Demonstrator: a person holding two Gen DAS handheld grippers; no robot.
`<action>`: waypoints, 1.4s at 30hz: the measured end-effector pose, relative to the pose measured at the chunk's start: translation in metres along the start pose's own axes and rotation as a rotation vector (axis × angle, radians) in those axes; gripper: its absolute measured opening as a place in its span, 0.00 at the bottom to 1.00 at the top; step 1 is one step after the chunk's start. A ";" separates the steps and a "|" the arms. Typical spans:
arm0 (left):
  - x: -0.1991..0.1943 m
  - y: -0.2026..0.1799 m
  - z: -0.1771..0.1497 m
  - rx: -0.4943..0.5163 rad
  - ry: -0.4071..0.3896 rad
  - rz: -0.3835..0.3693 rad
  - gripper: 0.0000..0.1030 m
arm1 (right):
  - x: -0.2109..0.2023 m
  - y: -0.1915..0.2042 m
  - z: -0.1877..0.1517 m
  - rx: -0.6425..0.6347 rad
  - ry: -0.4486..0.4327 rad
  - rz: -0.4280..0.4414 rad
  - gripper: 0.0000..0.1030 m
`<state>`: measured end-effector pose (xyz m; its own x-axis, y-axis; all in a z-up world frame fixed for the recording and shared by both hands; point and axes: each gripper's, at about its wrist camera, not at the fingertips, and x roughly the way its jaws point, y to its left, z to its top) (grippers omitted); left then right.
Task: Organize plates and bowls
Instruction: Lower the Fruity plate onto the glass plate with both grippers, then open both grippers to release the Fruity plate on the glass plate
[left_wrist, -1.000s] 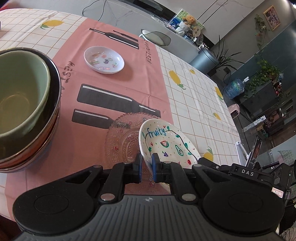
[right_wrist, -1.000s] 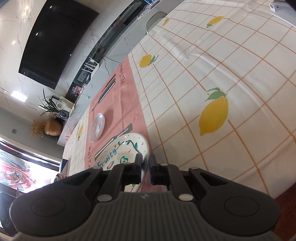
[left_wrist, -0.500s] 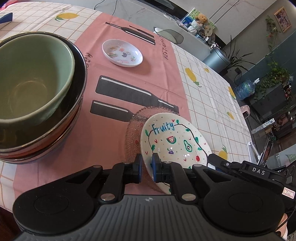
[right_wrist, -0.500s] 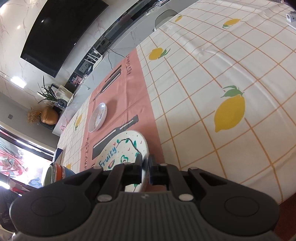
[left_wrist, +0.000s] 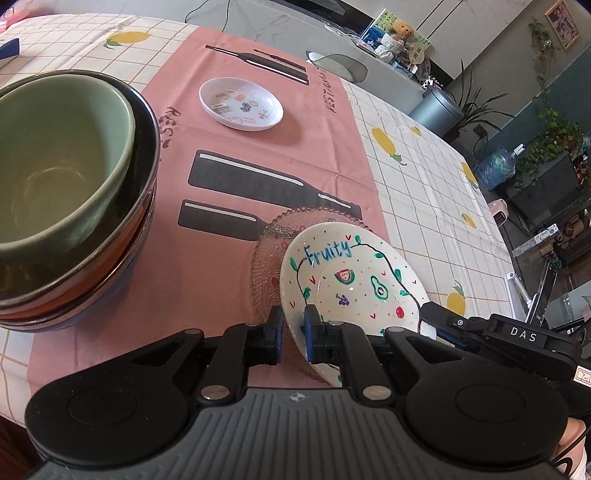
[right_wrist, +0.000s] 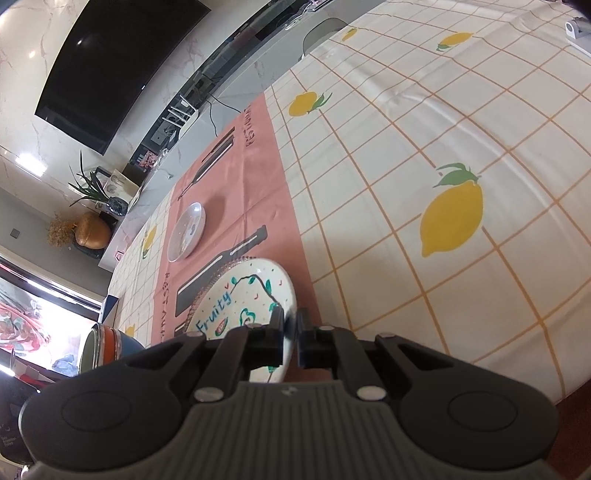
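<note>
Your left gripper (left_wrist: 293, 325) has its fingers pinched on the near rim of the painted plate (left_wrist: 351, 284), the white one lettered "Fruity" with a watermelon and an avocado drawn on it. Your right gripper (right_wrist: 290, 326) clamps the same plate (right_wrist: 243, 295) at its opposite rim, fingers narrow with the edge between them. The plate sits tilted over a clear beaded glass plate (left_wrist: 269, 254) that lies on the pink runner (left_wrist: 221, 273) of the lemon-print tablecloth (right_wrist: 424, 155). To your left stands a stack of bowls (left_wrist: 70, 206), a green bowl (left_wrist: 55, 162) nested on top. Farther along the runner, well apart, rests a small white dish (left_wrist: 242, 104) with little coloured pictures inside.
</note>
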<state>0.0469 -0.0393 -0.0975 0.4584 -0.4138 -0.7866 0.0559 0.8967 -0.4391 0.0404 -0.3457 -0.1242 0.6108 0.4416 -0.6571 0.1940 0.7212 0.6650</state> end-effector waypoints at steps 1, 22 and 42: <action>0.000 -0.001 0.000 0.004 0.001 0.003 0.13 | 0.000 0.000 0.000 0.000 -0.001 -0.002 0.04; 0.005 -0.030 -0.001 0.178 0.030 0.137 0.21 | -0.003 -0.003 -0.002 0.001 -0.021 -0.003 0.04; -0.019 -0.019 -0.006 0.178 -0.174 0.184 0.55 | -0.002 0.000 -0.002 0.008 -0.008 -0.002 0.08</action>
<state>0.0322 -0.0492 -0.0770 0.6192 -0.2221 -0.7532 0.1051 0.9740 -0.2008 0.0380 -0.3451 -0.1236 0.6169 0.4359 -0.6553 0.2013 0.7175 0.6668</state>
